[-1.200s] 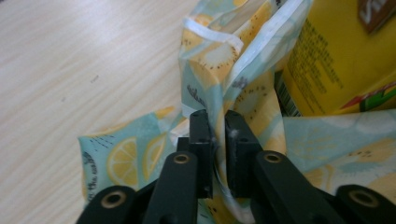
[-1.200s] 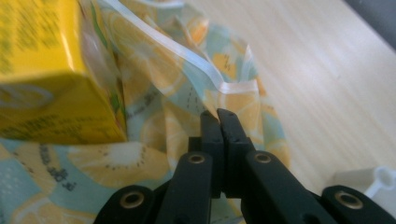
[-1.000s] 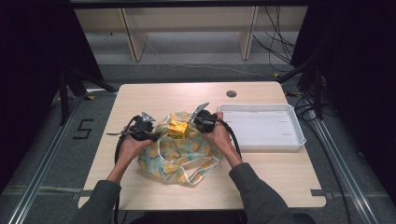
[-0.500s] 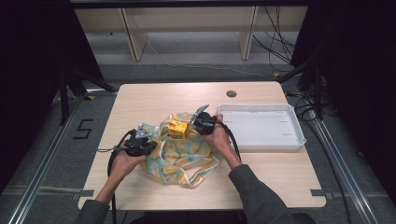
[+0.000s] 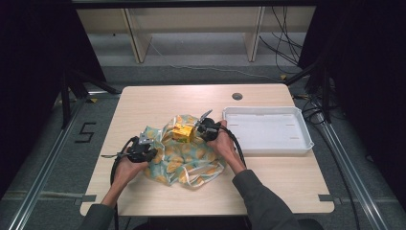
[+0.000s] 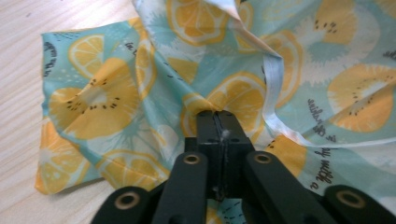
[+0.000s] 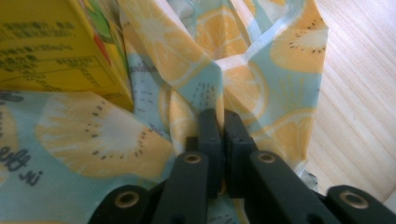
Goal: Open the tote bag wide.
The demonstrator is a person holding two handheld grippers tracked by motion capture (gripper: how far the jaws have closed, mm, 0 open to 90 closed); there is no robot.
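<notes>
Thin lemon-print fabric bag [image 5: 184,158] lay crumpled mid-table [image 5: 287,191], a yellow carton [image 5: 183,132] on it. We had our left hand-held gripper [image 6: 219,122] just closed on its left part and the right hand-held gripper [image 7: 219,122] pinching its right edge, probably to spread the mouth for the carton.

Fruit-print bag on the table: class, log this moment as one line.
left gripper: shut on fruit-print bag | right gripper: shut on fruit-print bag | yellow carton: on bag | white tray: beside bag
</notes>
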